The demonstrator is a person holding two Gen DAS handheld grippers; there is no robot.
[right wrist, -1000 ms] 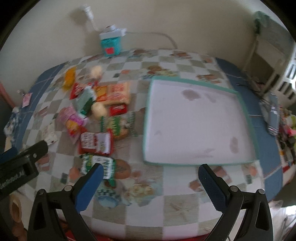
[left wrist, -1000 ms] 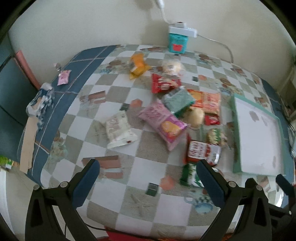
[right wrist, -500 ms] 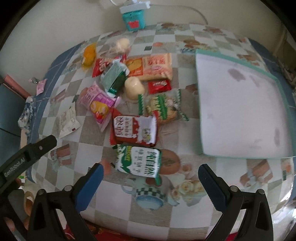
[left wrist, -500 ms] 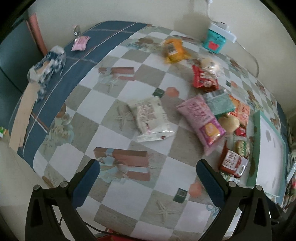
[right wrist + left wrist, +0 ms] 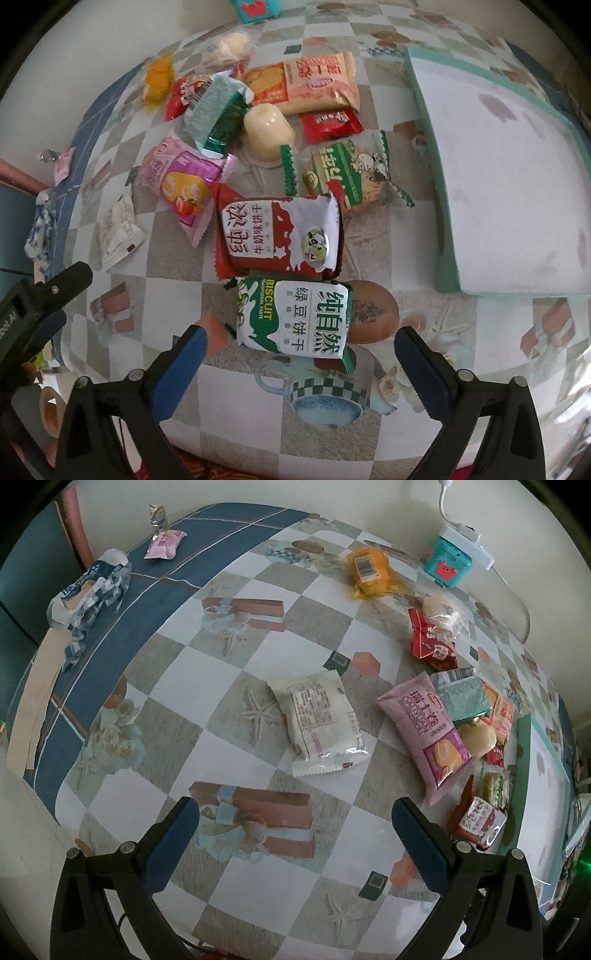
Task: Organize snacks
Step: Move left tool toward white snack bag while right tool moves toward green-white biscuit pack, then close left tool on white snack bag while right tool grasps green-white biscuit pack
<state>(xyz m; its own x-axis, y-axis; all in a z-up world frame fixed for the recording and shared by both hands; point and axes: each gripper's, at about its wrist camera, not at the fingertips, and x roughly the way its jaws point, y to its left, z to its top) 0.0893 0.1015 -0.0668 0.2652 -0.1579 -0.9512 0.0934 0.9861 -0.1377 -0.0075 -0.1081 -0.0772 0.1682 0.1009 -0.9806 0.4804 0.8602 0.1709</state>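
Several snack packets lie scattered on a checked tablecloth. My left gripper (image 5: 295, 843) is open above the cloth, just short of a white packet (image 5: 319, 725); a pink packet (image 5: 424, 734) lies to its right. My right gripper (image 5: 297, 369) is open, hovering just in front of a green-and-white biscuit packet (image 5: 295, 319). Behind that packet lies a red-and-white packet (image 5: 279, 234), then a green-edged cookie packet (image 5: 343, 175) and a cream jelly cup (image 5: 267, 131). A teal-rimmed white tray (image 5: 498, 155) sits on the right with nothing in it.
A teal box (image 5: 448, 559) with a white power strip stands by the wall. An orange packet (image 5: 369, 570), a red packet (image 5: 432, 640) and a small pink sachet (image 5: 164, 544) lie farther back. A crumpled blue-white wrapper (image 5: 86, 598) rests at the table's left edge.
Both grippers have dropped closer to the table. The left has swung toward the white packet; the right has closed in on the green-and-white biscuit packet. Both stay open.
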